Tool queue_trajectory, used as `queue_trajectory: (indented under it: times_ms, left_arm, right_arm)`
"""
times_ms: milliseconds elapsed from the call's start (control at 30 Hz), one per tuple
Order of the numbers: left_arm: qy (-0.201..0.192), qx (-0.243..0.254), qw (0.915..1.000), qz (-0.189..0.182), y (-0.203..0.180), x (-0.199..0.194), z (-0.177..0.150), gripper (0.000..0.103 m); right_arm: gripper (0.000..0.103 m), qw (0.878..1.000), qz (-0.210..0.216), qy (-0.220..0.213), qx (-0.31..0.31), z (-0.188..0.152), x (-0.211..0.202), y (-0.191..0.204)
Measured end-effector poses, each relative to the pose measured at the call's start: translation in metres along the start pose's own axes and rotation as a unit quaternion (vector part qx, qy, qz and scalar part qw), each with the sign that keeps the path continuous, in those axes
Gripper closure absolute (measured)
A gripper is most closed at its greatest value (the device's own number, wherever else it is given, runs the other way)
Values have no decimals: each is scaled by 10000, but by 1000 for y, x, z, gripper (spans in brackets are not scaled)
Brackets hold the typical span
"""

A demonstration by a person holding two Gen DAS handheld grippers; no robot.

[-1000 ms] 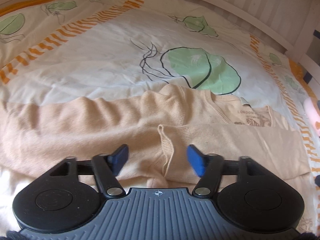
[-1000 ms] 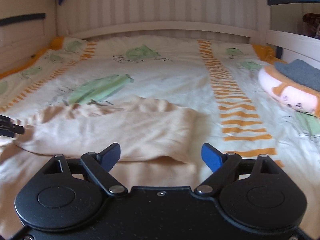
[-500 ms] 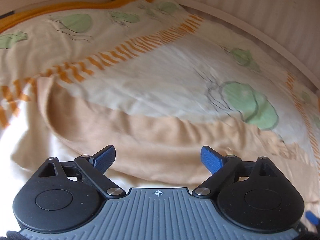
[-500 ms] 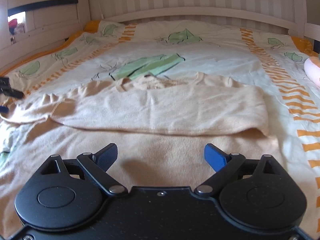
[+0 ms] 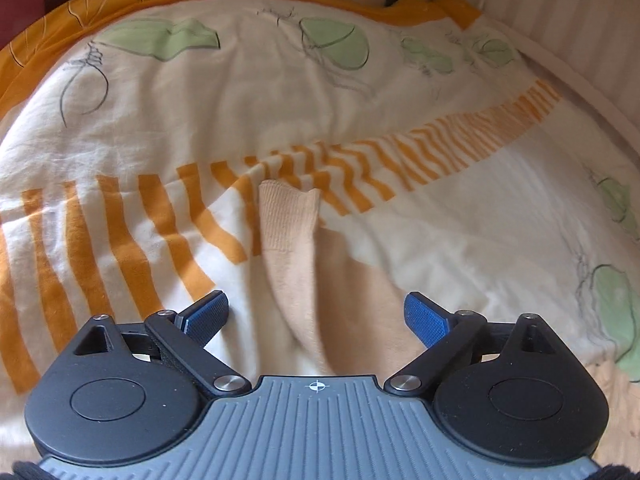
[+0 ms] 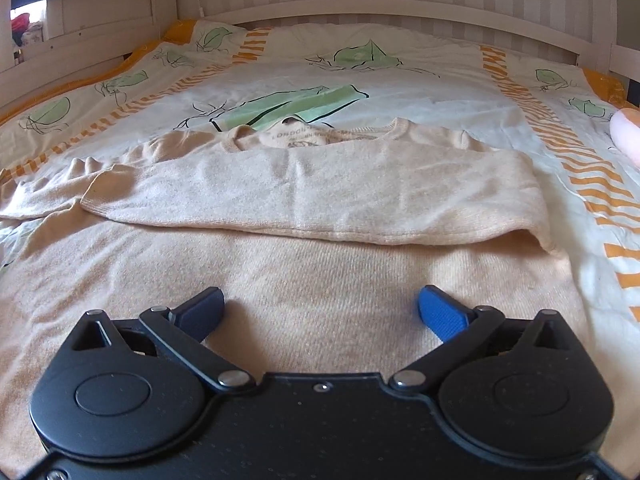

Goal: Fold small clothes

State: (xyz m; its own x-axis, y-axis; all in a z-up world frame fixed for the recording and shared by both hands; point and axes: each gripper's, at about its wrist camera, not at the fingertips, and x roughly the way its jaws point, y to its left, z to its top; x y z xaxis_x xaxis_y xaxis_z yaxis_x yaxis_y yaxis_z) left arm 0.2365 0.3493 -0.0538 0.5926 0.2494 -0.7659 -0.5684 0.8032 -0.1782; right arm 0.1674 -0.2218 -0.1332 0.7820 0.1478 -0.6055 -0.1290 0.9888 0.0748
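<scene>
Bedspread (image 5: 280, 92) now fills left view, sleeve cuff (image 5: 288, 216) ahead, left tongs (image 5: 316, 314) wider, right tongs (image 6: 320, 312) opening over sweater (image 6: 304, 280)

One beige sweater (image 6: 304, 200), one leaf-print duvet (image 6: 360, 80), two claws, one pink cushion (image 6: 628, 136)

Left gripper (image 5: 316, 314) wide apart, empty; right gripper (image 6: 320, 312) opening, pads clear.

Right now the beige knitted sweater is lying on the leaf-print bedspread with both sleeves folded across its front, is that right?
Not quite: only one sleeve is folded across the beige knitted sweater. The other sleeve lies stretched out on the leaf-print bedspread, as the left wrist view shows.
</scene>
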Motion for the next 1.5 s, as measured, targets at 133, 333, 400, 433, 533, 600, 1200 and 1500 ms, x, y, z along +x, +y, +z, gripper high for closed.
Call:
queue_trajectory:
  times_ms: [133, 333, 400, 433, 533, 600, 1200, 1500]
  left_arm:
    - [127, 370, 9989, 247, -3, 18, -1, 9]
    - [-145, 169, 9984, 512, 2, 14, 4, 98]
    - [-307, 55, 9995, 67, 3, 6, 5, 99]
    - [-387, 21, 9992, -31, 1, -1, 4, 99]
    - [-651, 63, 9962, -581, -18, -34, -1, 99]
    - [-836, 298, 9915, -952, -43, -58, -6, 99]
    - [-239, 2326, 8967, -3758, -286, -104, -157, 93]
    - [123, 2599, 8942, -3644, -248, -95, -182, 51]
  right_arm:
    - [0, 10000, -11, -13, 2, -1, 1, 0]
    - [0, 10000, 0, -17, 16, -1, 1, 0]
    - [0, 10000, 3, -20, 17, -1, 1, 0]
    - [0, 10000, 7, -24, 24, -1, 1, -1]
    - [0, 10000, 13, -31, 33, -1, 0, -1]
    - [0, 10000, 15, -34, 35, -1, 0, -1]
    - [0, 10000, 20, -37, 45, 0, -1, -1]
    - [0, 10000, 19, -34, 43, 0, -1, -1]
